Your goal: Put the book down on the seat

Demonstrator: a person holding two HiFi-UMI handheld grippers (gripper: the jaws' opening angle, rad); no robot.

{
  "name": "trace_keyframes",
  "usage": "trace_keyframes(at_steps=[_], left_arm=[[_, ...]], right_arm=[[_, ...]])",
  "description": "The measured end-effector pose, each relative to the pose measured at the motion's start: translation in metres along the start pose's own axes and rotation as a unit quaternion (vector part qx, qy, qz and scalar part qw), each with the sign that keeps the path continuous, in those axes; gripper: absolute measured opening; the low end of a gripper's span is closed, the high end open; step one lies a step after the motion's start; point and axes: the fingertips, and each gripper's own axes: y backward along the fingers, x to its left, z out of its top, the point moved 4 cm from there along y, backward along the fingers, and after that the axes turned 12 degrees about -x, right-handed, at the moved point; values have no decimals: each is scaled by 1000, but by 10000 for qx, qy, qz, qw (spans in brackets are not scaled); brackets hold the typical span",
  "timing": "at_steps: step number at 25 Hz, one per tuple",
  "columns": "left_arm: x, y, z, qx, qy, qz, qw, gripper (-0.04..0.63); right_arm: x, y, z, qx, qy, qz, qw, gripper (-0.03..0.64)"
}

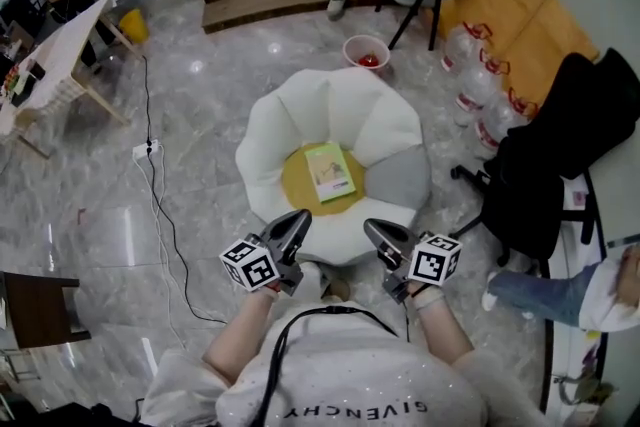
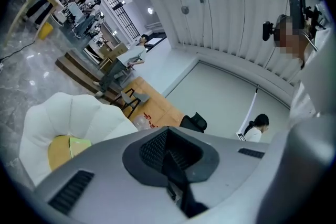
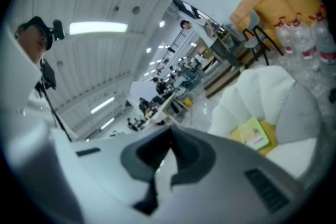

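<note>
Book (image 1: pixel 328 171) lies flat mid seat worktop (image 1: pixel 296 187), off every edge | left gripper (image 1: pixel 298 218), right gripper (image 1: pixel 373 227): jaws closed, empty, by front edge | placing looks done; best to back off without nudging it.

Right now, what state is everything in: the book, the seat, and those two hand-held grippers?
Light green book: closed, lying flat on the seat's yellow centre, nothing gripping it.
White petal-shaped cushioned seat: upright on the floor, holding only the book.
Left hand-held gripper: jaws together, empty, clear of the book.
Right hand-held gripper: jaws together, empty, clear of the book.
</note>
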Motion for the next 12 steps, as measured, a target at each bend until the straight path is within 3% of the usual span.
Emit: trace_keyframes(at_steps=[5,12], left_arm=[[-15,0,5,-35,-32,-145,9999,23],[-15,2,18,-448,-40,-93,9989,23]], right_arm=[[13,3,-2,53,160,62,9998,15],[29,1,3,59,352,188,9992,15]])
